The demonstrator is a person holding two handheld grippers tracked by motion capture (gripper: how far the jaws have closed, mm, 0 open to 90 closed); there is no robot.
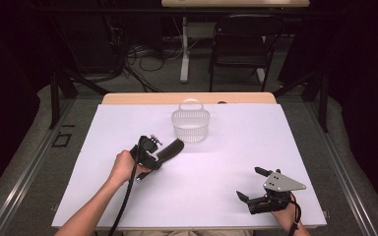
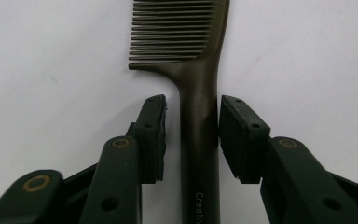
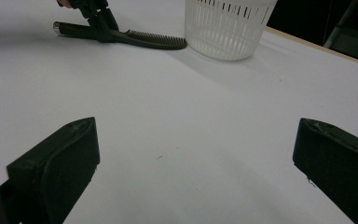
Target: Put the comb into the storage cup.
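Left gripper view looks down my two black jaws, and my left claw straddles the handle of a dark brown comb. Narrow slits of white show between each ribbed pad and the handle, so I am spread around it, not yet pinching. The comb is smooth hard plastic with a straight handle and a row of fine teeth running off one side. Pale lettering on the handle is cut off at the bottom edge, and I cannot read it.

From the high view my left claw sits a little left of the table's middle, with the comb's head pointing toward the far edge. Just beyond it stands a translucent white basket, round, with slotted walls and a hoop handle, close to the far edge. Comb and basket lie near each other but apart.

My right claw rests near the right front corner, jaws spread wide over bare white surface and holding nothing. Its grey three-cornered plate covers part of its body.

The table is matte white. Past it the room is dark; a folding chair and cables are hard to make out.
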